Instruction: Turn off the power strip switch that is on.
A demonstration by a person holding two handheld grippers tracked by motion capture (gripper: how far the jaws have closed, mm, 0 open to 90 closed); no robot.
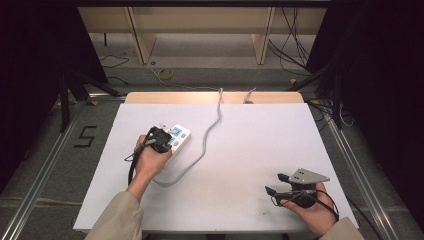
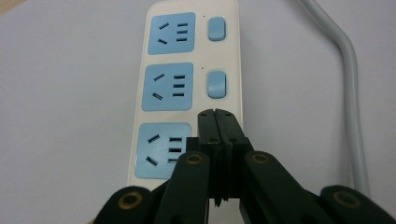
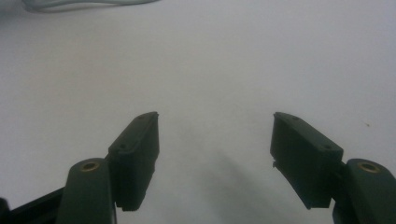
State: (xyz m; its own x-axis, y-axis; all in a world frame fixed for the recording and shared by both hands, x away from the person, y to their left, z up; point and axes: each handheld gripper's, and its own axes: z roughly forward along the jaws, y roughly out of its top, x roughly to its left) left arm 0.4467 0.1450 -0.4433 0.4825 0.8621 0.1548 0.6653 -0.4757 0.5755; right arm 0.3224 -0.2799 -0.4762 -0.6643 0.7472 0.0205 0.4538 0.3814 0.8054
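Pressed together, the left gripper's (image 1: 159, 137) jaws grasp nothing; the right gripper's (image 1: 276, 184) jaws stand released, well apart.

From the high view, a white power strip (image 1: 177, 138) lies on the white table (image 1: 240, 150) at centre-left, its grey cable (image 1: 212, 125) curving off toward the far edge. The left hand (image 1: 150, 160) holds its gripper right over the strip's near end, while the right hand (image 1: 310, 205) rests its gripper near the table's front right corner, well apart from the strip.

Along the left gripper view, the clenched tips sit beside the nearest blue socket (image 2: 163, 150), where that socket's own switch should be; the tips hide that spot, so contact is likely but not certain. Two blue rocker switches (image 2: 217, 84) show farther along the strip.

Along the right gripper view, bare table shows between the parted jaws, with a bit of cable at the top edge.

The step in hand looks like pressing a switch. To do it well, keep the tips shut as one blunt point, push straight down on the rocker's raised side, and avoid sliding onto the socket or shoving the strip along.
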